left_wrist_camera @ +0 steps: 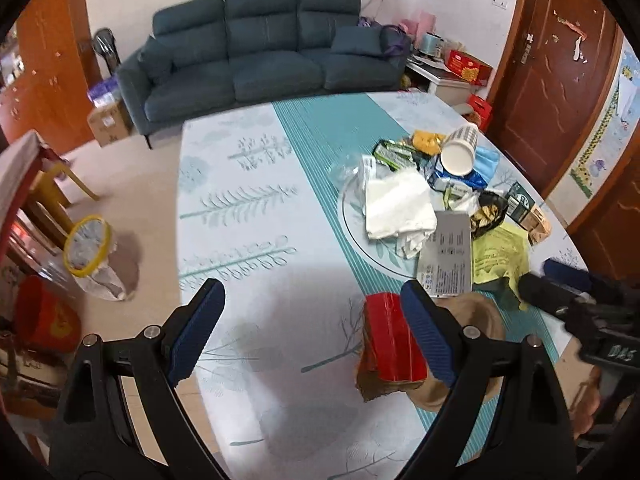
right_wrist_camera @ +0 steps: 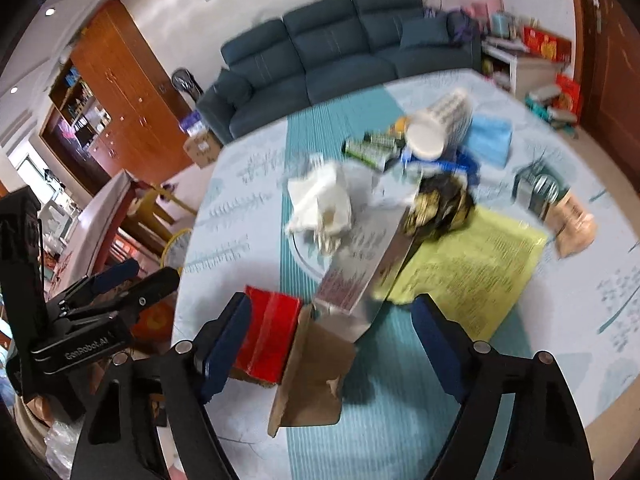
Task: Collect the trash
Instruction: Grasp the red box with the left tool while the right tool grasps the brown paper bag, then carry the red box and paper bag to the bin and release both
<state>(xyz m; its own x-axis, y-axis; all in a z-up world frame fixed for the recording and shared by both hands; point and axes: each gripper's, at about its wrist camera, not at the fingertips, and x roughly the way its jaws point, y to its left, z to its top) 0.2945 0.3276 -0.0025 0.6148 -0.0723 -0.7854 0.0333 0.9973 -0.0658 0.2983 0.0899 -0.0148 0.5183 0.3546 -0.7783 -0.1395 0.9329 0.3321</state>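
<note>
A pile of trash lies on the table: a red box on torn brown cardboard, a grey flat box, white tissue, a yellow-green bag, a paper cup and snack wrappers. My left gripper is open and empty, its right finger beside the red box. My right gripper is open over the red box and cardboard, holding nothing. The right gripper also shows at the right edge of the left wrist view.
The table has a pale cloth with a teal stripe. A bin with a yellow rim stands on the floor left of the table, beside a red bucket. A dark sofa stands behind. A blue mask and small cartons lie at the right.
</note>
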